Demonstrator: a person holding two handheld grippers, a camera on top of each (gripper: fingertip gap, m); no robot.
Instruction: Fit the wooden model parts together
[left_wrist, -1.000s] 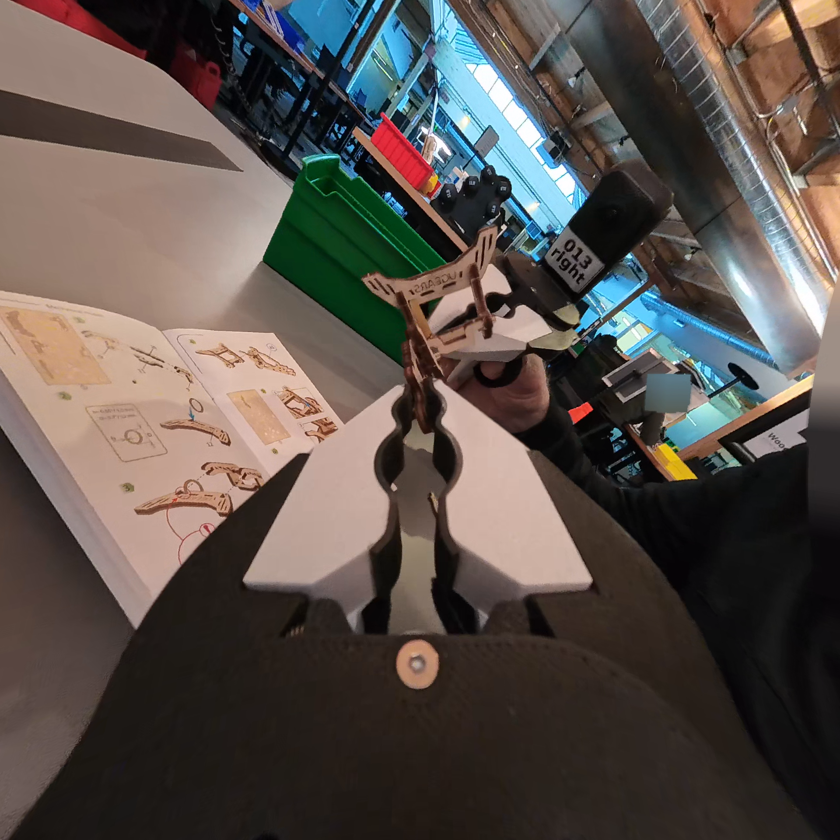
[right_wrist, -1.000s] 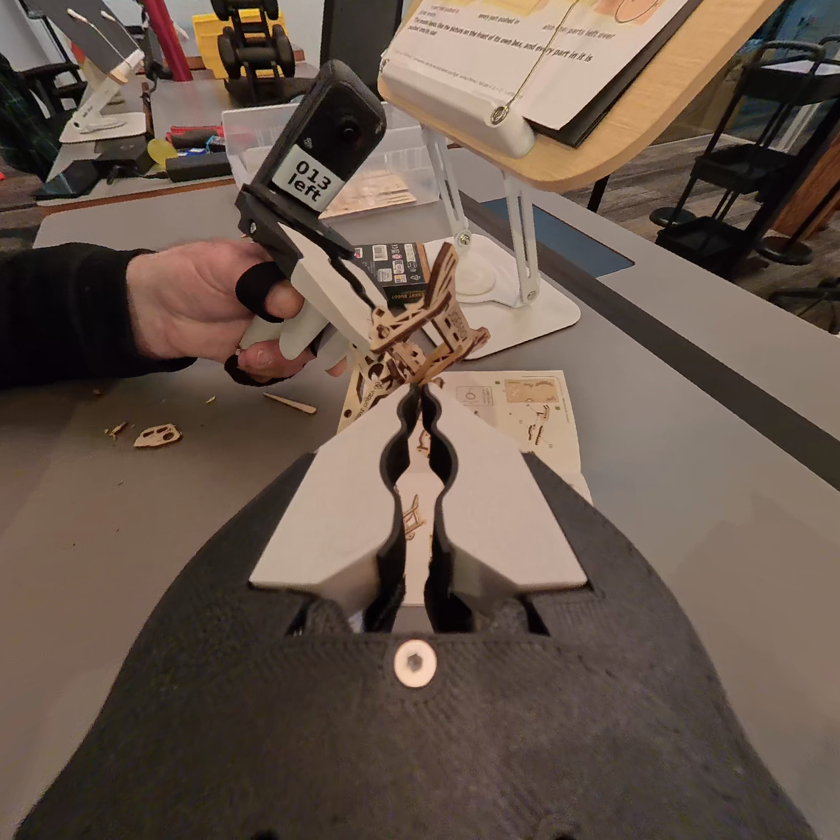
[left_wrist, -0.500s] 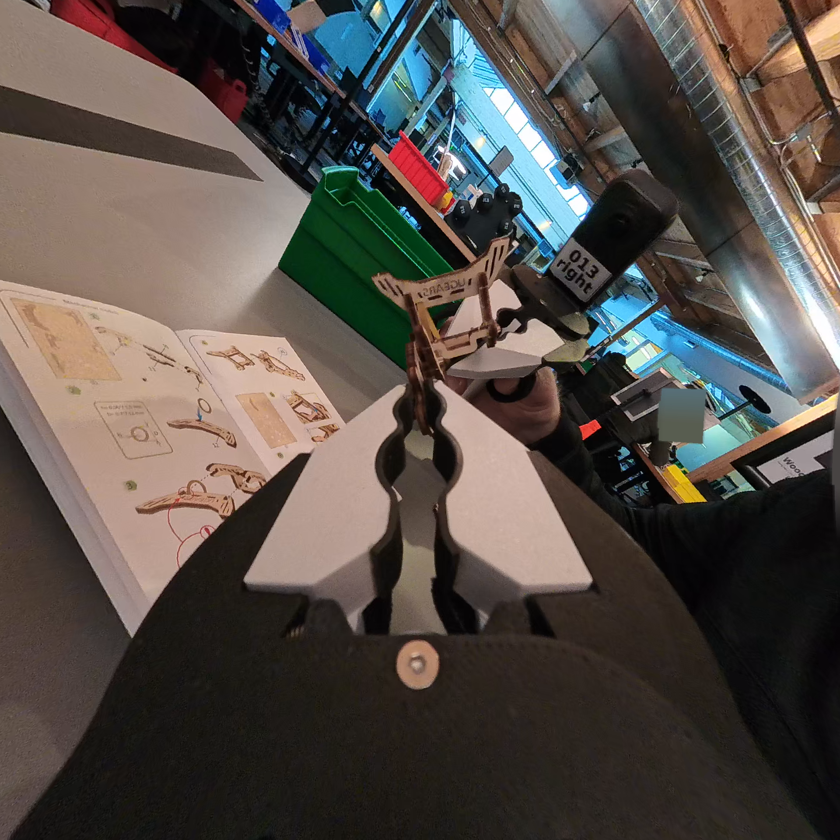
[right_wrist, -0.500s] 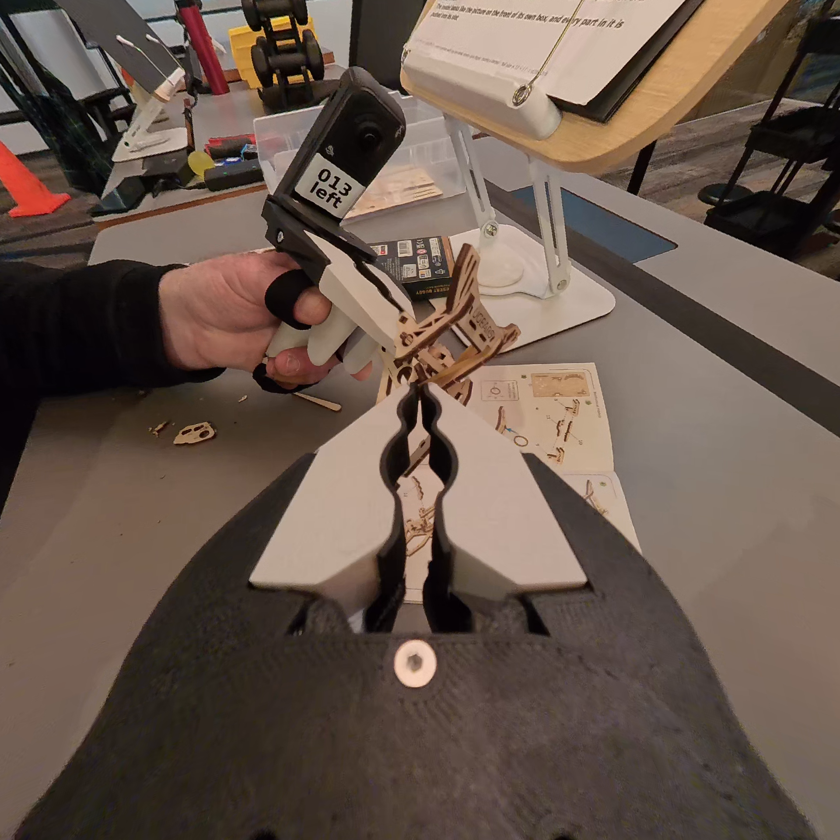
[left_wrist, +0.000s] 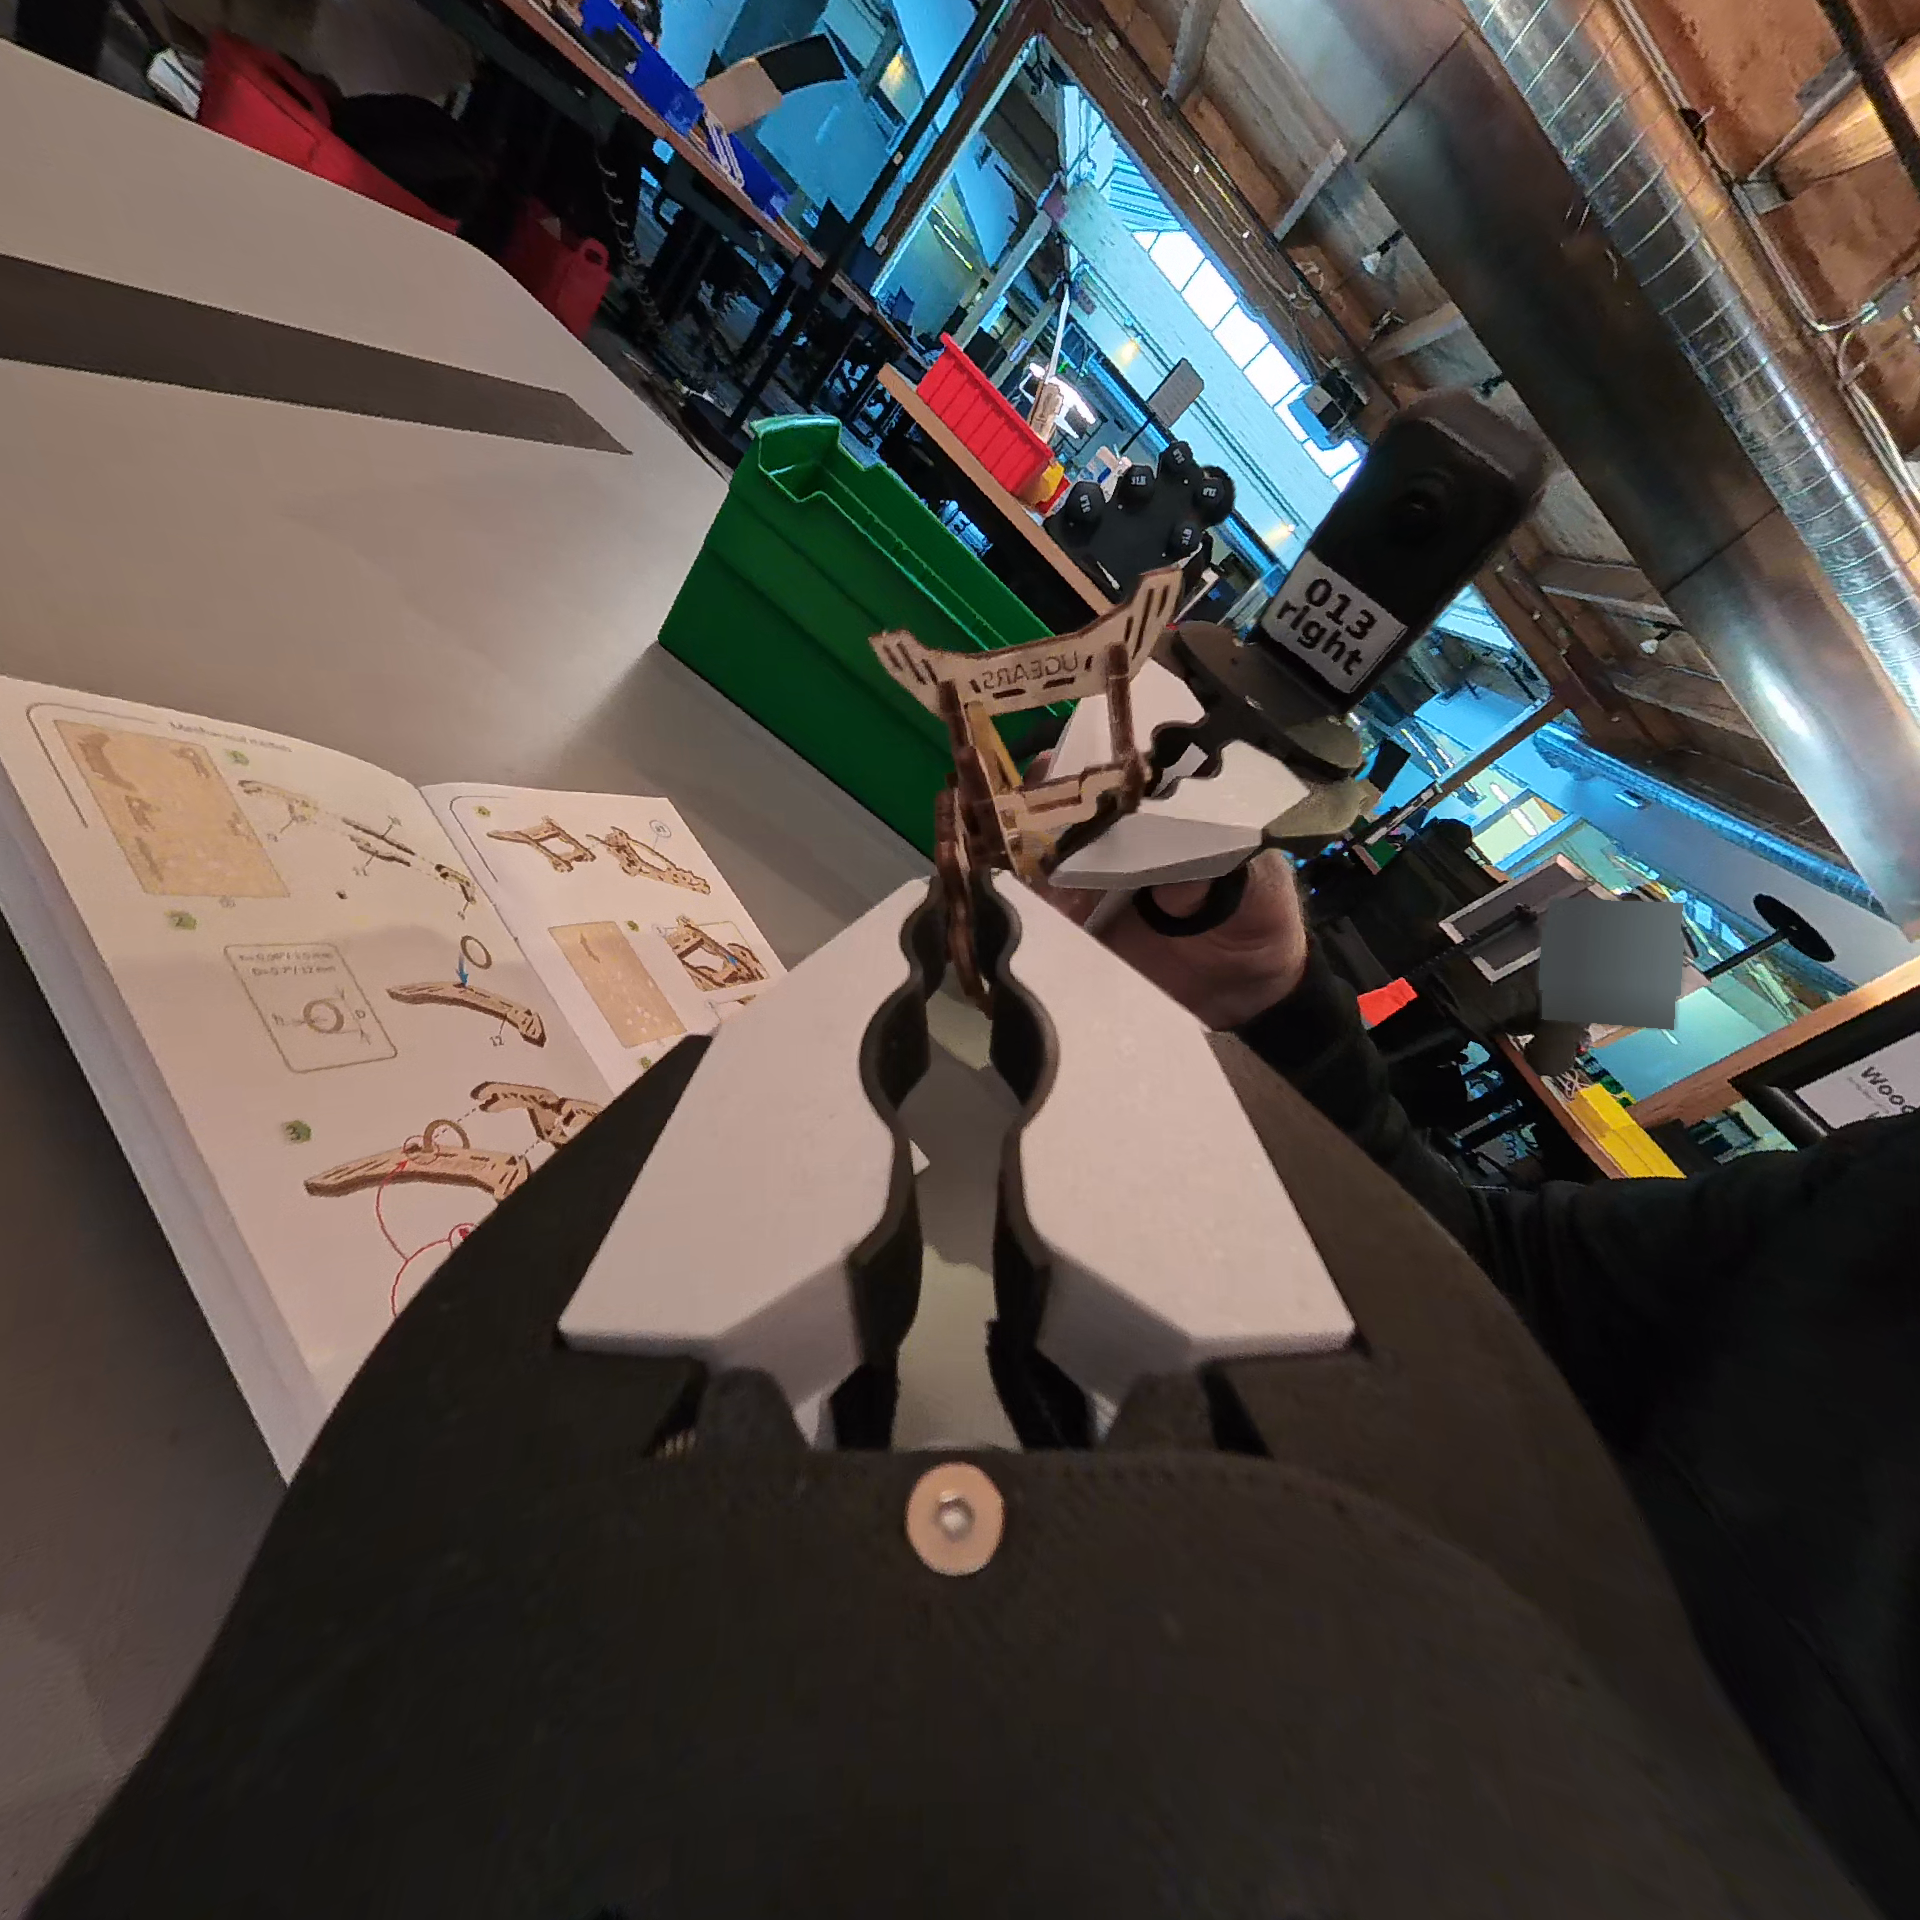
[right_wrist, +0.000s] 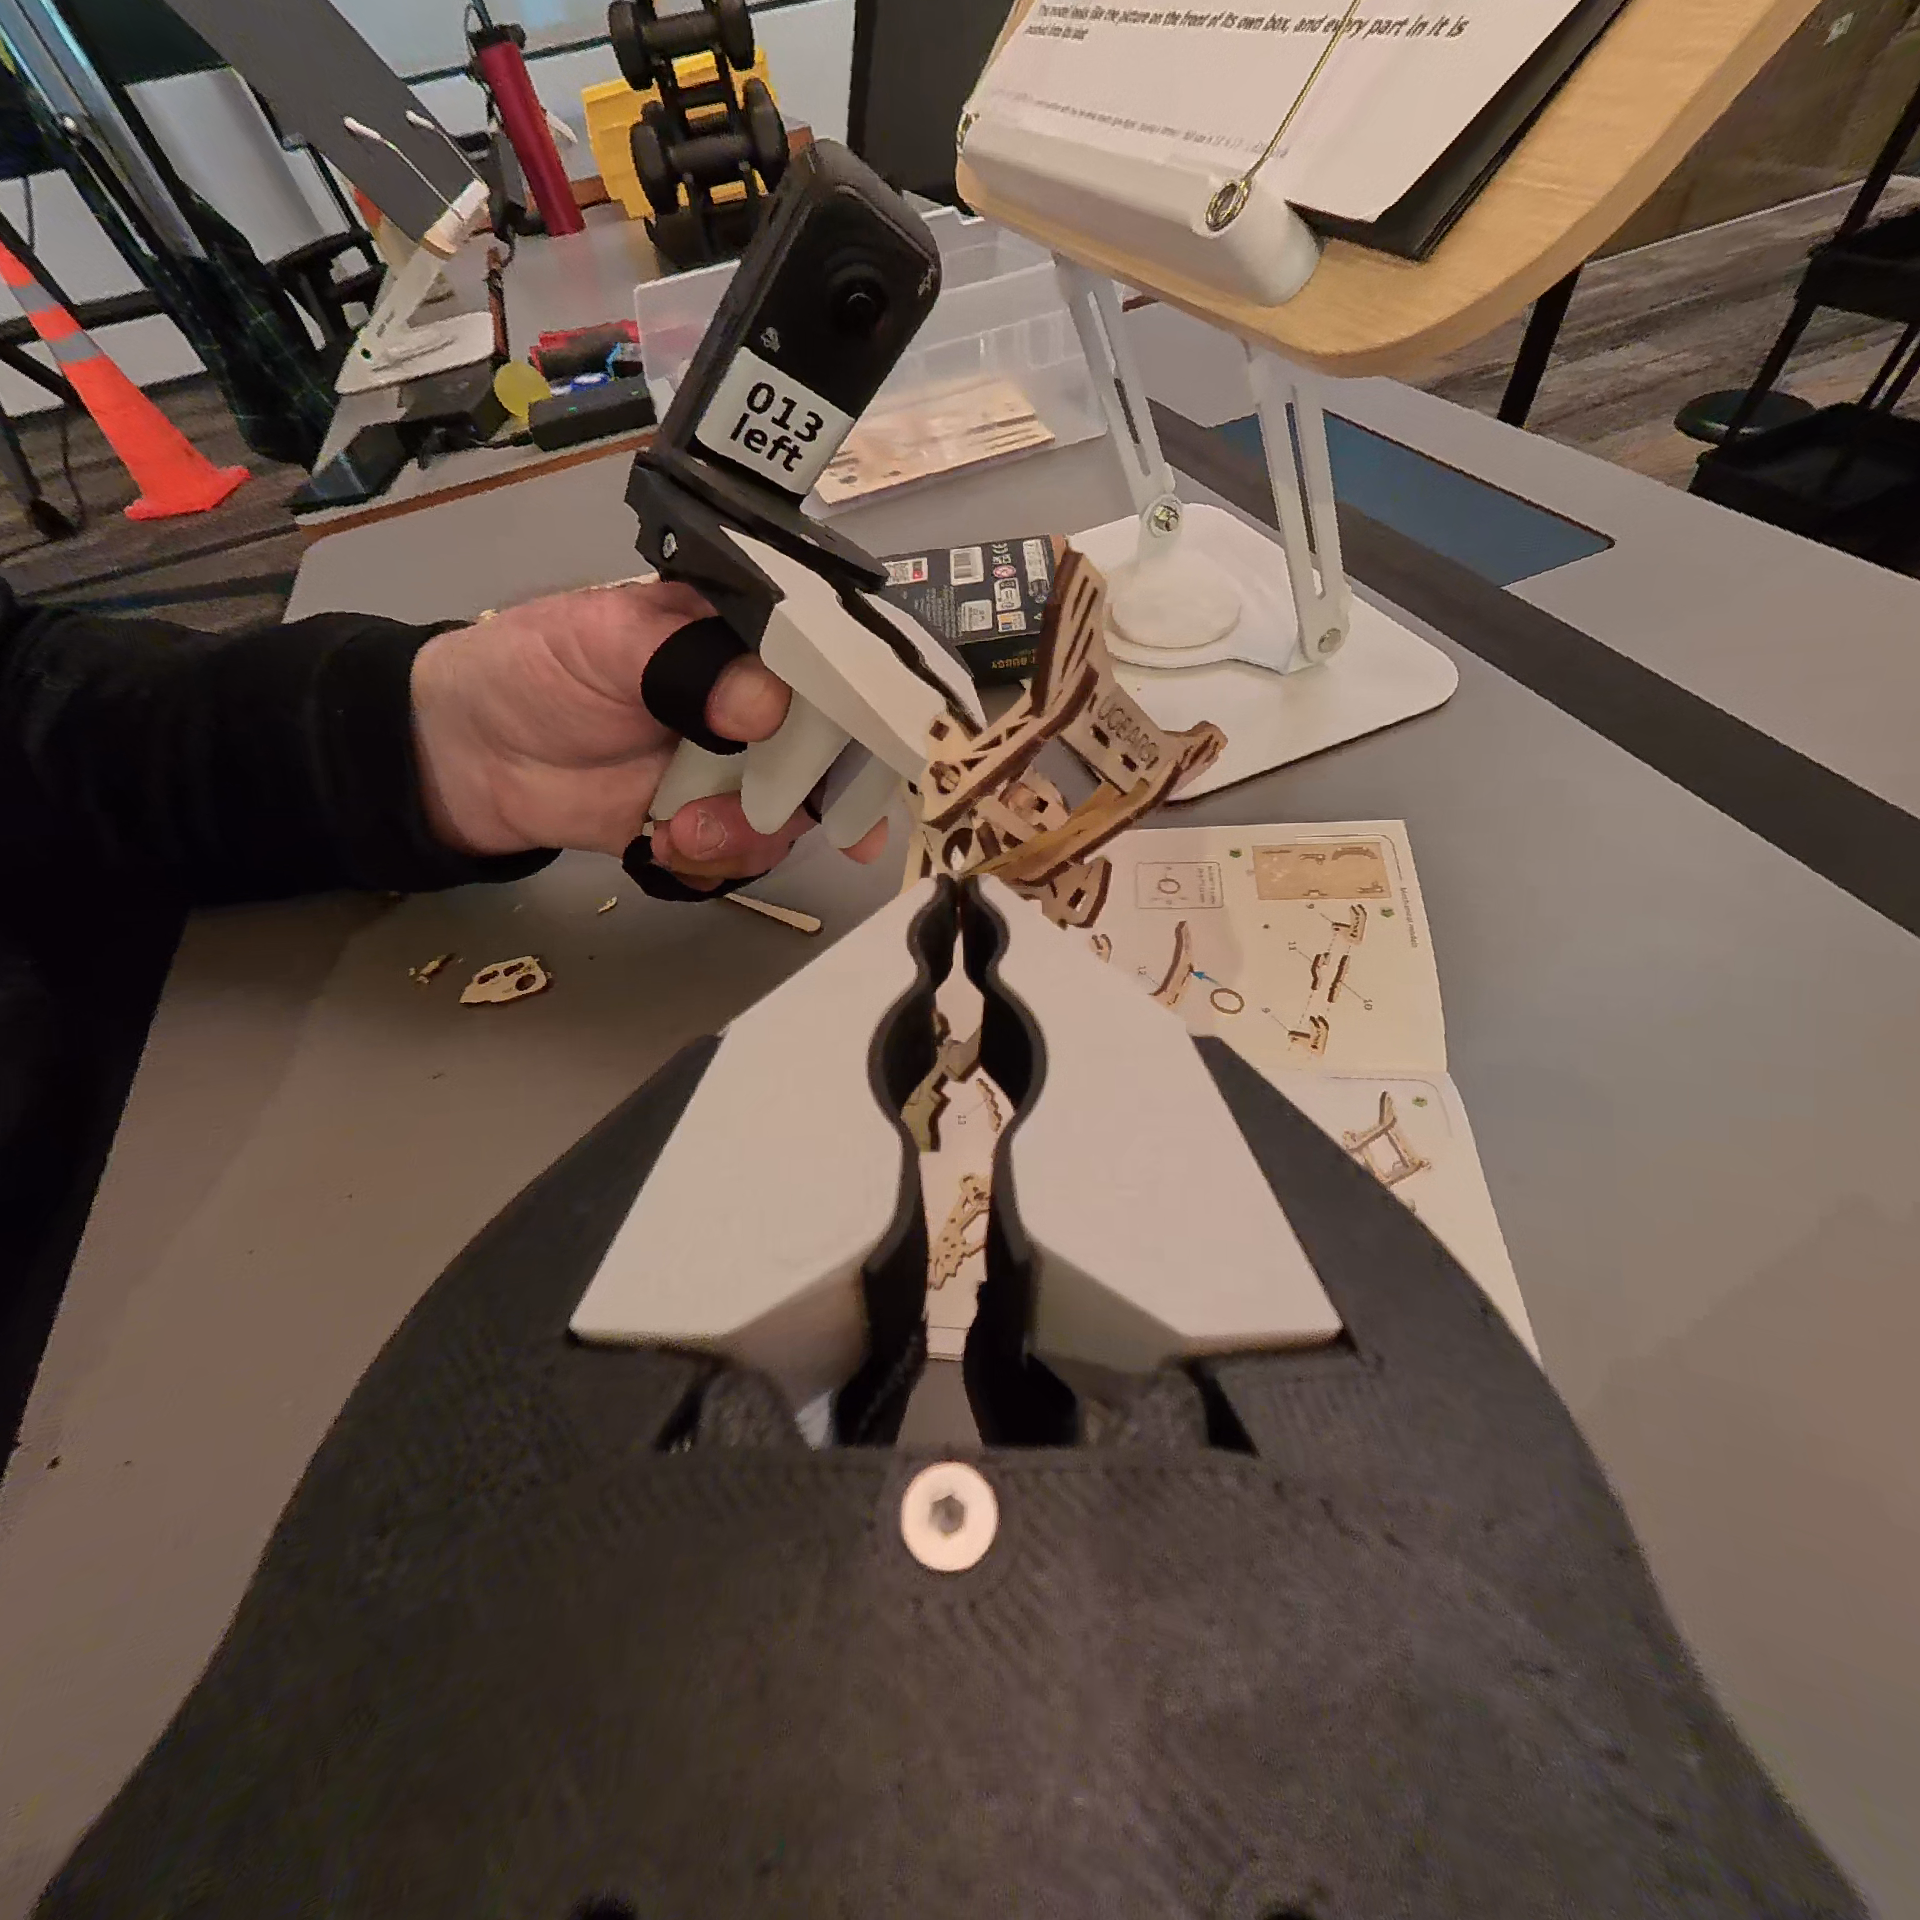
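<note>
Two grippers, left (left_wrist: 961, 904) and right (right_wrist: 961, 891), each pinch one wooden model (right_wrist: 1049, 790) from opposite sides, lifting it above the open booklet (right_wrist: 1288, 935), likely to steady it for fitting.

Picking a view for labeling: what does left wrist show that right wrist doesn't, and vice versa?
Left wrist only: green bin beyond the table edge, red bin on a far bench. Right wrist only: tilted book stand, clear tub, dark box, wood scraps, orange cone. Both: wooden model pinched by left gripper and right gripper, over the open manual.
</note>
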